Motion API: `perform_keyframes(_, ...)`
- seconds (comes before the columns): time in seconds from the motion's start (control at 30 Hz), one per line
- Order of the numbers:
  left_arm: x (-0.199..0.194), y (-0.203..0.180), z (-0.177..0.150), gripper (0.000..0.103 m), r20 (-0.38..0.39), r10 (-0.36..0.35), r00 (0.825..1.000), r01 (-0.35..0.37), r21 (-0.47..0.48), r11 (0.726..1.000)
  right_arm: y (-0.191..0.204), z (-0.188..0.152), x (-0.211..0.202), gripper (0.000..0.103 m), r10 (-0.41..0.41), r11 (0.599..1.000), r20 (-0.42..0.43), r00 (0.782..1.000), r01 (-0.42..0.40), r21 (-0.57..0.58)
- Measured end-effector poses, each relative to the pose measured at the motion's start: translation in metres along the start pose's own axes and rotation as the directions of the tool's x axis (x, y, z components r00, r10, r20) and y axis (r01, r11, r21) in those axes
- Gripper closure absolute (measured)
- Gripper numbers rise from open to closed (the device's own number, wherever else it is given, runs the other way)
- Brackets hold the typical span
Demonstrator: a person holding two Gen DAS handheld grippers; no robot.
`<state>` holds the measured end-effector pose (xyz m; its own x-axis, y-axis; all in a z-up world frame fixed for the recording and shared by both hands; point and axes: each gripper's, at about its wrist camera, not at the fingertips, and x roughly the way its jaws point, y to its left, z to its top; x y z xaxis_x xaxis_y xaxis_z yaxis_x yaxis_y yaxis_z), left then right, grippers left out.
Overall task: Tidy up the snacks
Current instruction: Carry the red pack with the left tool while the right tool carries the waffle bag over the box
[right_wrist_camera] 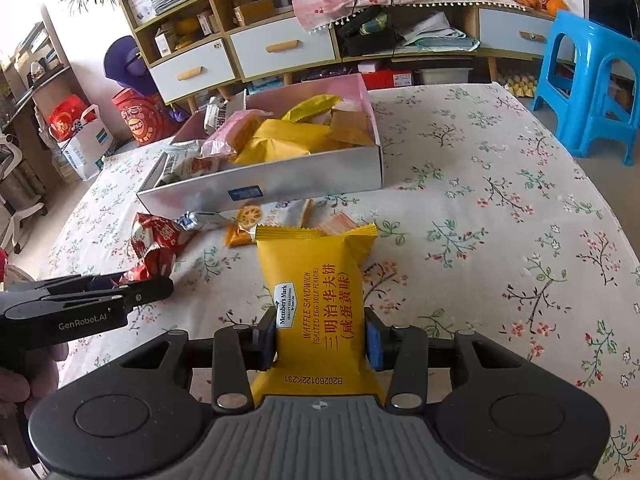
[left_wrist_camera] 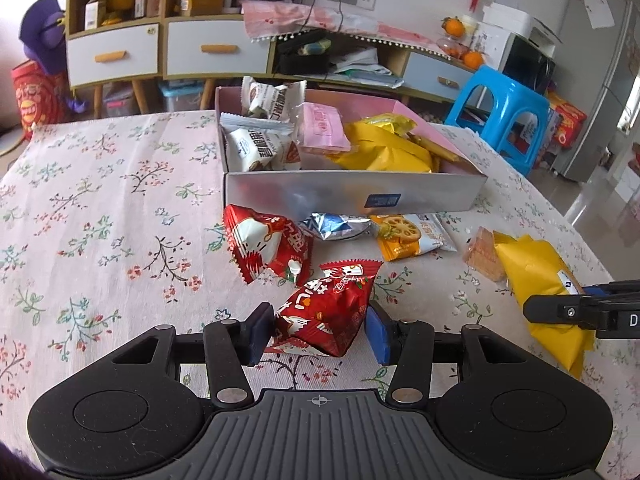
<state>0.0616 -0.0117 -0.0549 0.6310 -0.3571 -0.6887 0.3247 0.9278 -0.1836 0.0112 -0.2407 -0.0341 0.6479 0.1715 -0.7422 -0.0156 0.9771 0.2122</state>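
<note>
Blue pads of the left gripper [left_wrist_camera: 320,332] are pinching a red packet [left_wrist_camera: 326,312] low in the frame, while the right gripper [right_wrist_camera: 320,342] is clamping a yellow waffle pack [right_wrist_camera: 316,304] — both presumably heading for the box [left_wrist_camera: 352,196], upper centre.
</note>
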Motion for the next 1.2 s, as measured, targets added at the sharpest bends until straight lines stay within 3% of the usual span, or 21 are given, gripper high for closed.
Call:
perform_keyframes(0.6, -0.021, 0.007, 0.019, 0.056, 0.039, 0.002, 0.999, 0.001, -0.082, 0.997, 0.022, 0.034, -0.001, 0.071, 0.035, 0.999, 0.045, 0.998, -0.034, -0.011)
perform_keyframes(1.2, -0.023, -0.008, 0.079, 0.056, 0.073, 0.034, 0.997, -0.027, -0.091, 0.996, 0.036, 0.099, -0.006, 0.071, 0.081, 0.992, 0.102, 0.992, -0.090, 0.087)
